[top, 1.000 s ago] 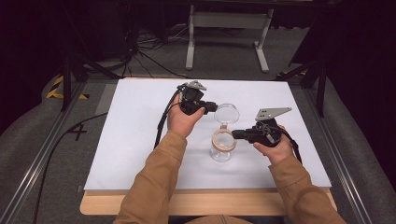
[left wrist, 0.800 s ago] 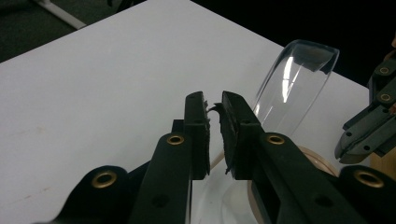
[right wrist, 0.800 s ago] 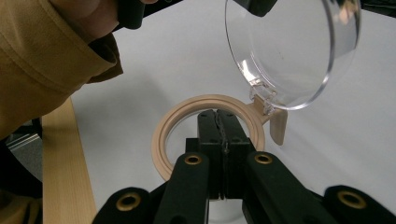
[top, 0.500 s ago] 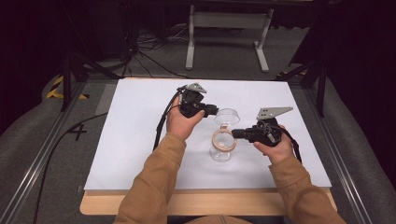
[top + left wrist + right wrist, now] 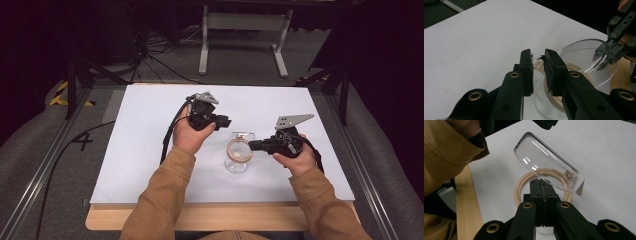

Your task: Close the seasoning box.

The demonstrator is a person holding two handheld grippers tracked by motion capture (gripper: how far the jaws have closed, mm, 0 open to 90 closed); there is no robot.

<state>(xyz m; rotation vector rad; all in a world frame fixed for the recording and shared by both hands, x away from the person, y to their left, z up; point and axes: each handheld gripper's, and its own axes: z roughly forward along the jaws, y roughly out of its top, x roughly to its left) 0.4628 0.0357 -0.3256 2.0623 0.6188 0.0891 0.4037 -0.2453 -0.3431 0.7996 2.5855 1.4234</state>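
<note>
Two black two-jaw grippers are held over a white table. The right gripper is clamped on the rim of a clear glass jar that has a tan ring-shaped collar; its jaws are pressed together with the rim between them. The left gripper is held just beside the jar, its jaws slightly apart and nothing gripped between them. The jar stands near the middle of the table, between the two hands. A clear, domed, round lid is seen tilted open above the collar, apparently hinged at one side.

The jar could slip or tip if the pinch on the smooth rim is loosened, and the raised lid could fall shut if knocked. The glass looks hard, glossy and slippery; the collar appears matte and smooth.
</note>
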